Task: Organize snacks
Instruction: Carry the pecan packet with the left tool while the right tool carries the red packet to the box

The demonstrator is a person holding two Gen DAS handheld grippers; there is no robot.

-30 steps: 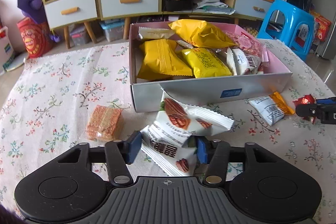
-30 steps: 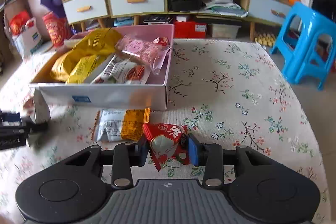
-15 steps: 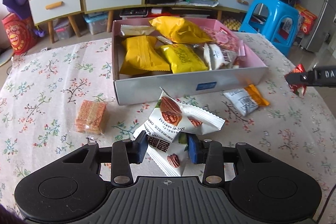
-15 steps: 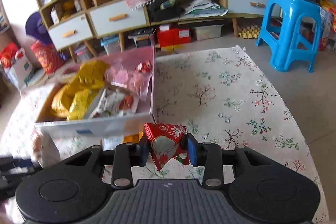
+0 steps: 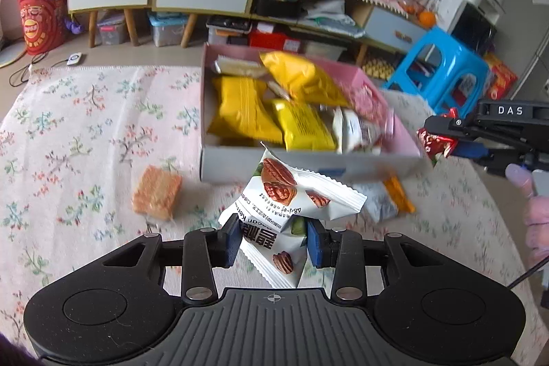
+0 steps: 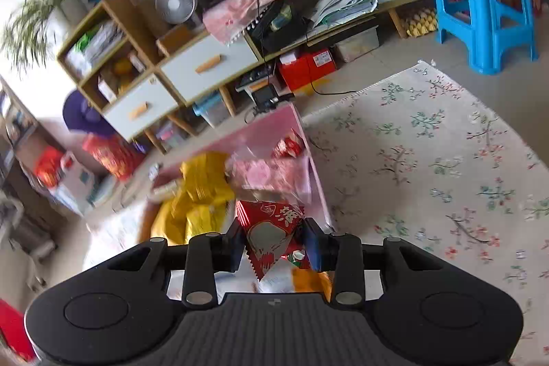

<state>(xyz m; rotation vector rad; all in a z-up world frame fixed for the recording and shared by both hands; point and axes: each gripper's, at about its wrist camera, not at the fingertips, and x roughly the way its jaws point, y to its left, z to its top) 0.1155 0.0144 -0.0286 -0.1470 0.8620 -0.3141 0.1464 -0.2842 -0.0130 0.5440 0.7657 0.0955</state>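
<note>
Both loads are lifted clear of the worktop. The left gripper (image 5: pixel 272 244) has its fingers pinched on white nut packets (image 5: pixel 291 194); the right gripper (image 6: pixel 274 244) clamps a red packet (image 6: pixel 269 228). Ahead of both sits the snack box (image 5: pixel 343 162); next comes dropping each packet inside.

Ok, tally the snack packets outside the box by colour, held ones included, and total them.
White: 3, two nut packets in the left gripper, one white-and-orange packet on the tablecloth
Orange: 1, wafer packet
Red: 1, red packet in the right gripper
Total: 5
</note>
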